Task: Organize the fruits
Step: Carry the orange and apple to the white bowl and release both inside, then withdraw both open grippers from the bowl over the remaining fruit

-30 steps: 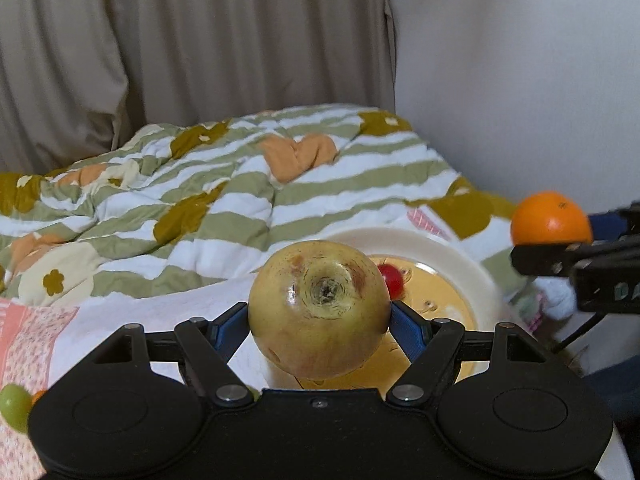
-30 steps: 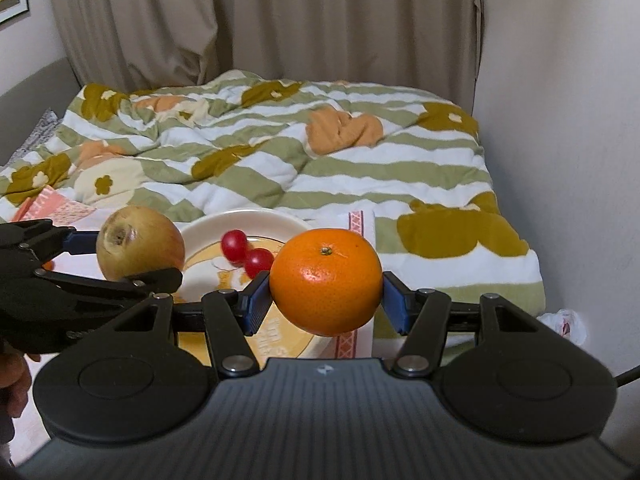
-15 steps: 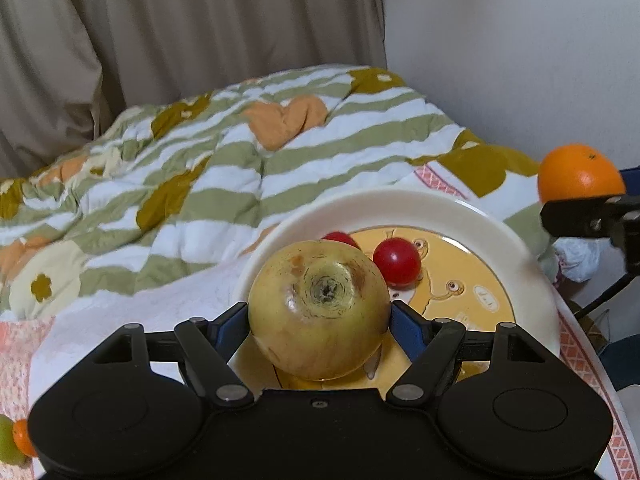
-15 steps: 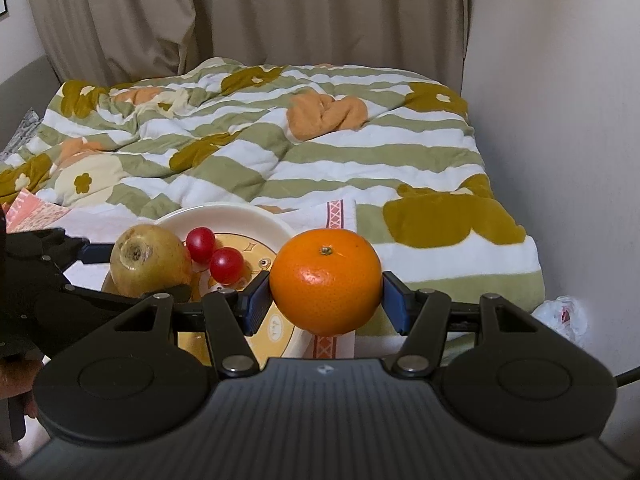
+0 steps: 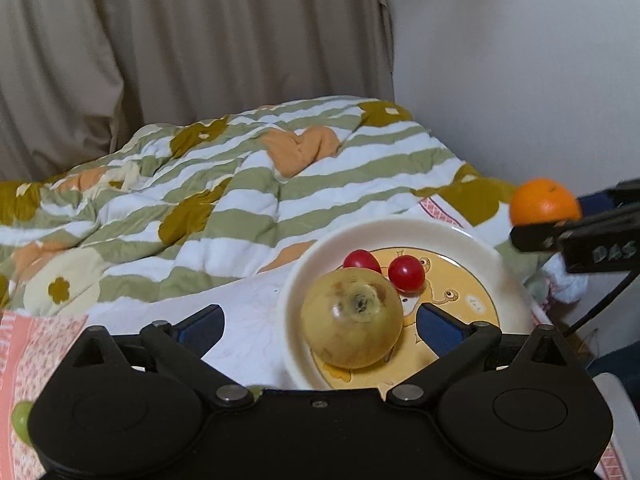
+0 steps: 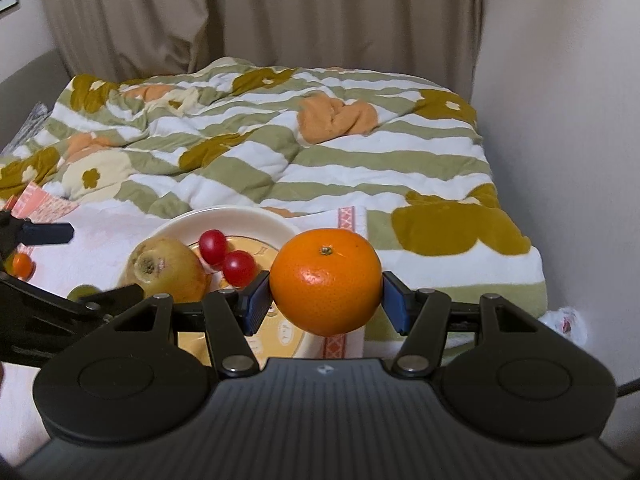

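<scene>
While the left claw [image 5: 320,326] is opening, its blue pads stand clear on either side of the yellowish apple [image 5: 351,318], which sits on the near left part of the cream plate [image 5: 472,240]. Neither pad presses the fruit. Just beyond the apple, touching or almost touching it, lie 2 red cherry tomatoes [image 5: 406,273] side by side on the plate's yellow cartoon print. The plate rests on a white cloth with a pink patterned border [image 6: 344,216], spread at the near end of a bed covered by a green-and-white striped quilt [image 5: 248,184].

At the right, the right claw [image 6: 326,300] grips an orange [image 6: 326,280] firmly between both pads, stem end up, held above the right rim of the plate. From the left wrist view that orange [image 5: 544,202] shows at the far right edge, above the black finger.

A small green fruit [image 5: 20,420] lies at the near left on the cloth, and a small orange one [image 6: 22,265] sits near it, partly hidden behind the left claw's finger.
</scene>
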The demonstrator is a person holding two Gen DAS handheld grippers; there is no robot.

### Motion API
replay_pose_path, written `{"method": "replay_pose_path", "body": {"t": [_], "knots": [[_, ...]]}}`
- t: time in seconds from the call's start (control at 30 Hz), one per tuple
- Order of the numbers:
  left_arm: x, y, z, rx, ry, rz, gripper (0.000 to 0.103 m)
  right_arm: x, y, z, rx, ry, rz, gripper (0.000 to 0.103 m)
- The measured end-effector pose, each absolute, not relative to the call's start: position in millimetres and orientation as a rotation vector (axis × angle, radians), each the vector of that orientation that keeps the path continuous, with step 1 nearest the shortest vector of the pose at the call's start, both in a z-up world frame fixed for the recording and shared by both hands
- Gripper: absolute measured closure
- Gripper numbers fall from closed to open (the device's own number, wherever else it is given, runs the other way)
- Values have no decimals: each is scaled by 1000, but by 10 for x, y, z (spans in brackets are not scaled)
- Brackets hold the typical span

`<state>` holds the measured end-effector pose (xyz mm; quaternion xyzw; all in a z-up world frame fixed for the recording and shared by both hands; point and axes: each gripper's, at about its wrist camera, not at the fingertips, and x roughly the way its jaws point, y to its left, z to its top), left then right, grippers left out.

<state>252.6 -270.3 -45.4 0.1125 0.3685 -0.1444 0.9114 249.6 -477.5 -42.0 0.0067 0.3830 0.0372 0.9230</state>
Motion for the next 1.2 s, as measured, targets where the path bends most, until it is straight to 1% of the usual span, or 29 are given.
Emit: {"method": "replay_pose_path", "body": {"t": [0.13, 0.37, 0.77, 0.8, 0.83, 0.87, 0.9, 0.93, 1.0, 1.2], "knots": [[2412, -2574, -325, 215, 717, -269, 0, 2501, -4613, -474, -46, 789, 128, 29], [2226, -2283, -179, 165, 681, -197, 0, 2559, -4271, -758, -194, 810, 228, 29], [1993, -2033, -261, 149, 713, -135, 0, 2658, -4122, -1063, -268, 829, 248, 29], [1974, -2019, -261, 149, 713, -132, 0, 2658, -4117, -1073, -274, 831, 245, 28], [1955, -2002, -257, 148, 714, -130, 0, 2635, -4111, -1065, -280, 823, 239, 23], [1947, -1989, -255, 149, 714, -128, 0, 2599, -4108, -1036, -288, 799, 233, 10], [1923, -1977, -251, 150, 712, -125, 0, 2560, -4111, -1003, -293, 781, 228, 2], [1899, -1968, -245, 149, 711, -123, 0, 2527, -4117, -971, -292, 762, 224, 0], [1861, -1960, -228, 144, 713, -121, 0, 2435, -4144, -893, -279, 721, 220, 0], [1656, -1985, -85, 133, 691, -114, 0, 2231, -4191, -632, -238, 703, 201, 0]]}}
